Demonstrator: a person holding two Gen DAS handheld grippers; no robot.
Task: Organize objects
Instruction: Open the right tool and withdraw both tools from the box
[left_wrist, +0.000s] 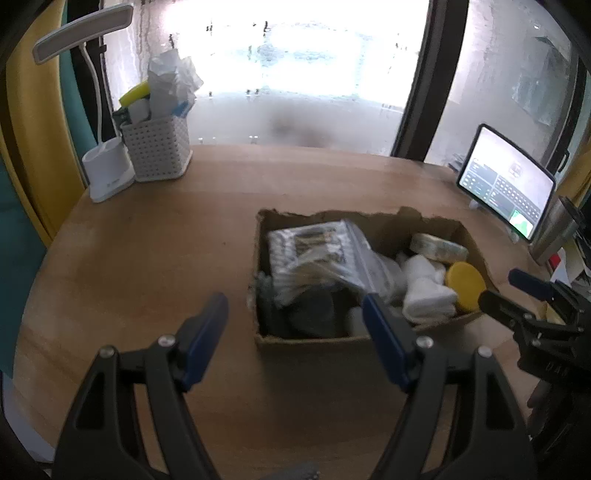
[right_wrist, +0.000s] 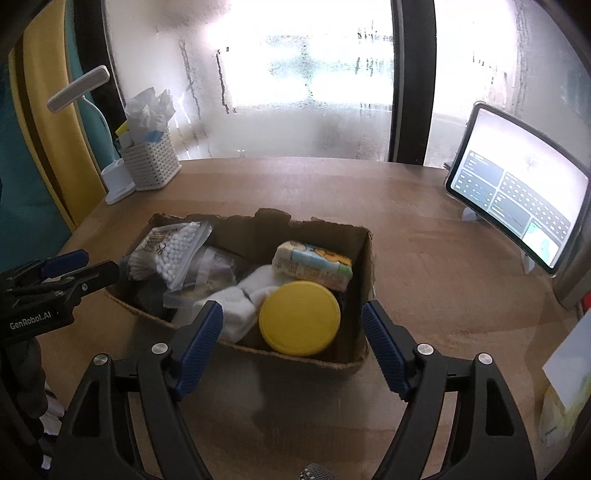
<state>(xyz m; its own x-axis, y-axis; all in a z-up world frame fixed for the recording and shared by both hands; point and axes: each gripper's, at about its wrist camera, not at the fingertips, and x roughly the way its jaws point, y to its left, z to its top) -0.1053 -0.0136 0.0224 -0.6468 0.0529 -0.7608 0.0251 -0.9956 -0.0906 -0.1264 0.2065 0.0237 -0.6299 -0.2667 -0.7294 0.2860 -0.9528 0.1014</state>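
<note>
Wooden round tabletop (right_wrist: 424, 258) is holding the torn brown cardboard box (right_wrist: 364, 258), packed full at centre. Left gripper (left_wrist: 295, 325) and right gripper (right_wrist: 291, 325) are both released, empty, hovering near it. The loose clear plastic bag (right_wrist: 184, 247) risks being snagged or spilled.

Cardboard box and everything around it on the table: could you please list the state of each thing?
Torn brown cardboard box: open-topped, filled.
Round yellow lid: lying flat in the box.
Clear zip bag of white beads: leaning in the box.
Tablet on its stand: screen lit.
White desk lamp: appears off.
Left gripper: open, empty.
Right gripper: open, empty.
</note>
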